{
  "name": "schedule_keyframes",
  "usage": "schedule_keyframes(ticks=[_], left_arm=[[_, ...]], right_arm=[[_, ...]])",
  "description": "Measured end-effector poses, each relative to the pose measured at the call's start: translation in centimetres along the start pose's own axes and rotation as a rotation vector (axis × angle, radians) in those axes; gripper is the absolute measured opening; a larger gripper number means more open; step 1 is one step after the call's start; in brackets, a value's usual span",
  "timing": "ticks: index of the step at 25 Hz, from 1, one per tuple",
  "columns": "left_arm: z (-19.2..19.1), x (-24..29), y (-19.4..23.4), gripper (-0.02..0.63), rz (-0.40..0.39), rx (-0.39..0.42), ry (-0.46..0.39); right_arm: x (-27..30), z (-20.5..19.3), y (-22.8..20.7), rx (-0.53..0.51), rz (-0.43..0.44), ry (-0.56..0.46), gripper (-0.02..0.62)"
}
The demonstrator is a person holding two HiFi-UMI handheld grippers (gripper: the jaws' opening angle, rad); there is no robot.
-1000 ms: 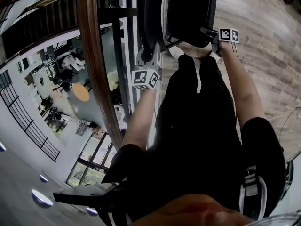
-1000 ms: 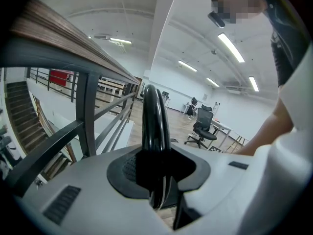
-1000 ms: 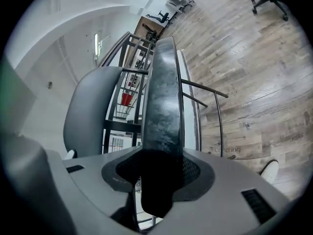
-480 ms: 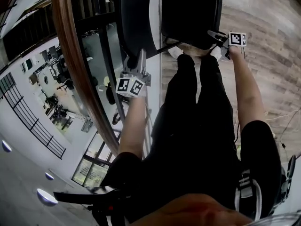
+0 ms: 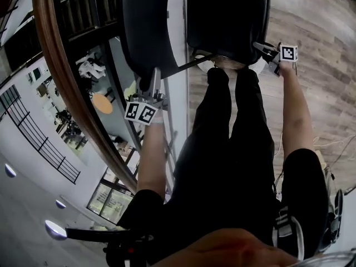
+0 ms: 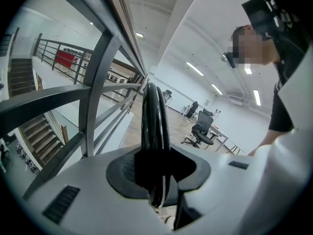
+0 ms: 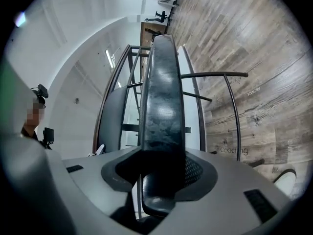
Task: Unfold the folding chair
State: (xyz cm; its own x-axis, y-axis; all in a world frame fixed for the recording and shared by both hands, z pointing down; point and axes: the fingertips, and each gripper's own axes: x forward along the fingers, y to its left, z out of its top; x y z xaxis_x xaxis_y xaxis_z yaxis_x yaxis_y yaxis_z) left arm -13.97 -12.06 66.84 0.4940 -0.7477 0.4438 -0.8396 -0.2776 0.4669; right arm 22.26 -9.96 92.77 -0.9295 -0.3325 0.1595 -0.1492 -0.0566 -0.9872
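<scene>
The black folding chair stands in front of me, its backrest [image 5: 146, 26] at left and its padded seat [image 5: 228, 16] at right, spread apart with a thin frame bar between them. My left gripper [image 5: 150, 88] is shut on the lower edge of the backrest; in the left gripper view that thin black edge [image 6: 155, 121] runs up from between the pads of the gripper [image 6: 156, 177]. My right gripper [image 5: 268, 52] is shut on the seat's near right edge, and the right gripper view shows the thick seat pad [image 7: 164, 102] clamped in the gripper [image 7: 161, 175].
A curved wooden handrail [image 5: 58, 77] with dark metal balusters runs close on the left, with a drop to a lower floor behind it. Wood plank floor [image 5: 320, 32] lies to the right. My legs in black trousers [image 5: 231, 132] stand just behind the chair. Office chairs [image 6: 203, 129] stand far off.
Seat and backrest have spread further apart. My left gripper has sunk and drifted left with the backrest; my right gripper has moved right and down with the seat.
</scene>
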Motion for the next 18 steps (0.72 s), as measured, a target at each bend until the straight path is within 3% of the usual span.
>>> schedule_keyframes(ticks=[9,12,18], left_arm=[[-5.1,3.8,0.4,0.103,-0.002,-0.031,0.03],[-4.9,3.9,-0.5,0.103,-0.006,-0.042,0.035],[-5.2,3.8,0.1,0.103,0.0,-0.061,0.048]], right_arm=[[-4.0,1.0,-8.8,-0.013,0.057,-0.005,0.179],[-5.5,1.0,-9.6,0.007,0.034,-0.006,0.183],[-5.3,0.9,-11.1,0.005,0.071,-0.014,0.192]])
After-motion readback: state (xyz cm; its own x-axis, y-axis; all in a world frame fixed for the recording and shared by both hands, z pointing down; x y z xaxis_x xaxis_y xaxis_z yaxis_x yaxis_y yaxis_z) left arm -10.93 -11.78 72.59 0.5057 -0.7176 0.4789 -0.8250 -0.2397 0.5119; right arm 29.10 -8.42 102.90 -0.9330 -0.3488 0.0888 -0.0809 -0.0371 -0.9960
